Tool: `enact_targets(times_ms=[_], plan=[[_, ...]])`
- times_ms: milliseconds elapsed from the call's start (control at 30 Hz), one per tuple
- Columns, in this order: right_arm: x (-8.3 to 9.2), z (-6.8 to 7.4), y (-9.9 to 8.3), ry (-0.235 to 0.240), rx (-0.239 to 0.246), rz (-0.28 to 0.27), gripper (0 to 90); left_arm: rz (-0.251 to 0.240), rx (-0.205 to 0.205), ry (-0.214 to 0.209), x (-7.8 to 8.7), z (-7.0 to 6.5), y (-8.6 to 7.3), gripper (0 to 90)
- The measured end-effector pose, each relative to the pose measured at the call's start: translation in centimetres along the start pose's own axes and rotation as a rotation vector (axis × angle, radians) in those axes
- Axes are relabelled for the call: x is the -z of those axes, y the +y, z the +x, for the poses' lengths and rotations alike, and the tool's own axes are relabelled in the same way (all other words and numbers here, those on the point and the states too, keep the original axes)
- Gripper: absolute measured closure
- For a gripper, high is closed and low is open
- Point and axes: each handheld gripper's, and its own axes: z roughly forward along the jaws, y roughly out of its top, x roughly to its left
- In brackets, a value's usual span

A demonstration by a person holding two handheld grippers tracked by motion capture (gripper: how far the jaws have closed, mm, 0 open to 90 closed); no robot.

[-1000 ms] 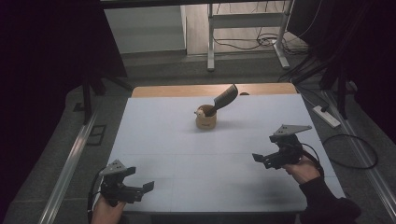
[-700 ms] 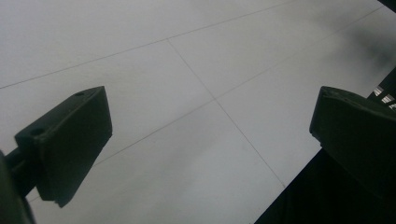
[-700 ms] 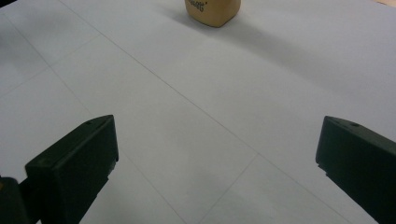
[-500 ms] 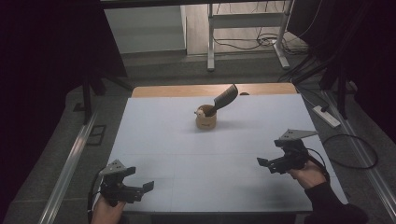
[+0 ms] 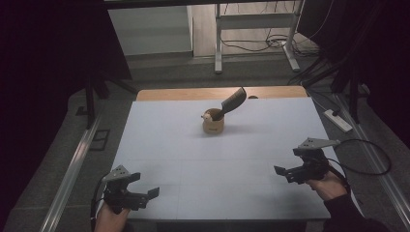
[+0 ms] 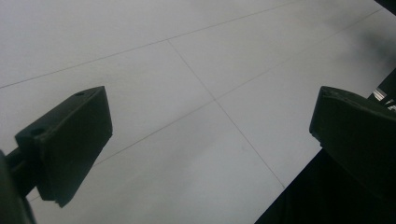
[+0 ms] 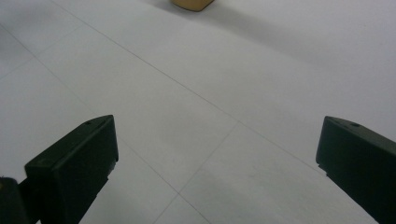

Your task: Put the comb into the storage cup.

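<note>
A tan wooden cup [image 5: 212, 123] stands upright at the far middle of the white table [image 5: 193, 159]; its base [image 7: 190, 4] peeks in at the top of the right gripper view. A dark, flat comb-like tool [image 5: 232, 103] leans out of the cup toward the right. My left gripper [image 5: 145, 195] rests open near the front left corner, jaws wide apart over bare table [image 6: 201, 88]. Over the front right part of the table my right gripper [image 5: 285, 171] is open with nothing between its jaws, far from the cup.
A strip of bare wood [image 5: 193, 93] runs along the table's far edge. A white power strip [image 5: 338, 121] and cables lie on the floor to the right. Metal rails [image 5: 72, 169] flank both sides. A stand's legs [image 5: 218, 48] rise behind the table.
My right gripper has drawn back toward the front right edge of the table and sunk lower. The left gripper and the cup have stayed put.
</note>
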Motion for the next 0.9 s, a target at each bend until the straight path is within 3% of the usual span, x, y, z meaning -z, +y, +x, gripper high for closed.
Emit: enact_targets(times_ms=[900], plan=[[3.2, -1.5, -3.2, -0.084, -0.071, -0.01, 0.0, -0.006, 0.006, -0.003, 0.0, 0.1, 0.0, 0.1]])
